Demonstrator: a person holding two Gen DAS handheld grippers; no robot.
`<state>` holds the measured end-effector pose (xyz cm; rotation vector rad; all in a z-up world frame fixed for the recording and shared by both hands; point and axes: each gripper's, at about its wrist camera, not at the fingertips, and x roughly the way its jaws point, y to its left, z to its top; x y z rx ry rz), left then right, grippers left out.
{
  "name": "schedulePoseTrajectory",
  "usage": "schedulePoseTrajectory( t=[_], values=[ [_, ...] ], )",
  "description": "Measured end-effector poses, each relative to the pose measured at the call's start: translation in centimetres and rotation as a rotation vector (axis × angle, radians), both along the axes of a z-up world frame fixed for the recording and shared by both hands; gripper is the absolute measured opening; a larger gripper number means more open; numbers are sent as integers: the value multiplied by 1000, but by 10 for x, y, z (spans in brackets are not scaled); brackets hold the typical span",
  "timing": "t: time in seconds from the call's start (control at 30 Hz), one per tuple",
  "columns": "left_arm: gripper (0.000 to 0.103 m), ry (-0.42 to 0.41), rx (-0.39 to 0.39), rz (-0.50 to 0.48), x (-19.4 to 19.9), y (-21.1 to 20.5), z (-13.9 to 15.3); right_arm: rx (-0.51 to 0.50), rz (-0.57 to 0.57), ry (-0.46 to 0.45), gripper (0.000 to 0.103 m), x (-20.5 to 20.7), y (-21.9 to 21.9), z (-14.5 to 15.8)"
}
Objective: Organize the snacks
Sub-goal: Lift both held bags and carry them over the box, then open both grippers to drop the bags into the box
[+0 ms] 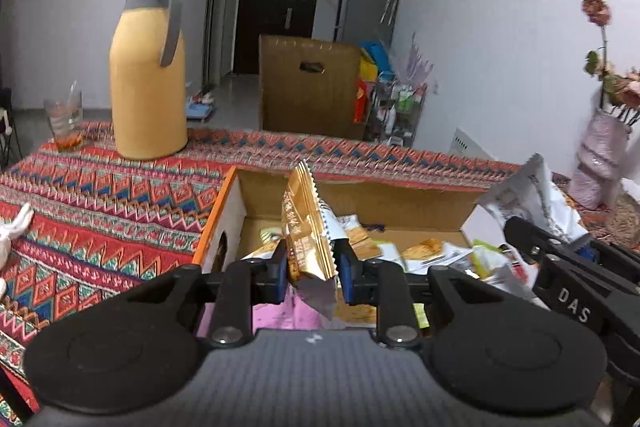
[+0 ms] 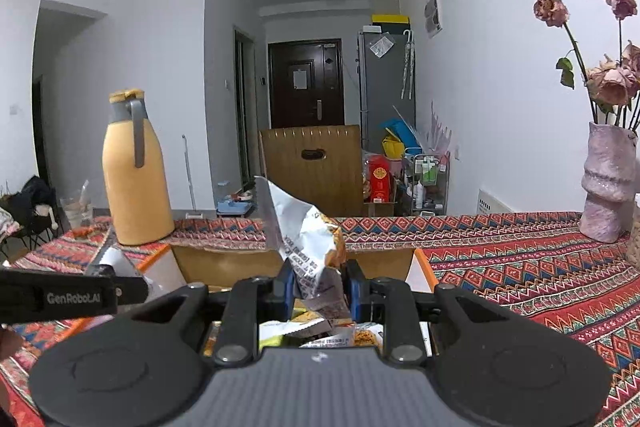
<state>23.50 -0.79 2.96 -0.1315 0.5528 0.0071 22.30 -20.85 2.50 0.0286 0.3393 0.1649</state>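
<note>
The left gripper (image 1: 312,263) had its jaws narrow, pressed on a golden snack packet (image 1: 306,227) that stood upright between the blue pads (image 1: 281,267). Below and ahead of these jaws lay the open cardboard box (image 1: 230,195) with an orange rim, and loose snack packets (image 1: 424,253) were scattered on its bottom. To the right of the jaws, the right gripper (image 2: 319,285) was seen from the side, and its own jaws were also narrow, clamped on a white snack packet (image 2: 304,231) with an orange print, which rose above them. Under these jaws more packets lay in the same box. The box rested on a patterned tablecloth (image 1: 100,211). Far ahead and to the left stood a yellow thermos jug (image 1: 148,79) and a glass (image 1: 64,117). Far to the right stood a pink vase (image 2: 606,183) with dried roses (image 2: 612,83).
</note>
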Motion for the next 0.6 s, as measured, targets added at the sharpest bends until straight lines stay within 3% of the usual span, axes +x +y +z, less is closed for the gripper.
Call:
schedulePoseTrajectory(
  t=[0.17, 0.2, 0.23, 0.27, 0.3, 0.33, 0.37, 0.47, 0.6],
  values=[
    [27, 38, -8, 5, 10, 9, -12, -21, -2, 45, 26, 15, 2, -14],
    [39, 41, -8, 8, 9, 10, -13, -25, -5, 52, 27, 16, 2, -16],
    [61, 42, -4, 20, 8, 11, -13, -27, -10, 56, 33, 16, 1, -17],
    [75, 33, 3, 39, 4, 11, -14, -22, -10, 65, 44, 16, -1, -18],
    [95, 17, 10, 59, 1, 12, -13, -12, -12, 70, 53, 15, -4, -18],
    [102, -2, 14, 77, -2, 13, -11, 0, -22, 72, 73, 15, -7, -17],
    [102, -15, 12, 87, -5, 15, -9, 13, -37, 68, 89, 15, -11, -16],
    [103, -12, -6, 82, -8, 16, -5, 55, -56, 55, 102, 12, -19, -13],
    [103, -11, 2, 87, -10, 16, -1, 94, -59, 60, 103, 8, -27, -10]
  ],
)
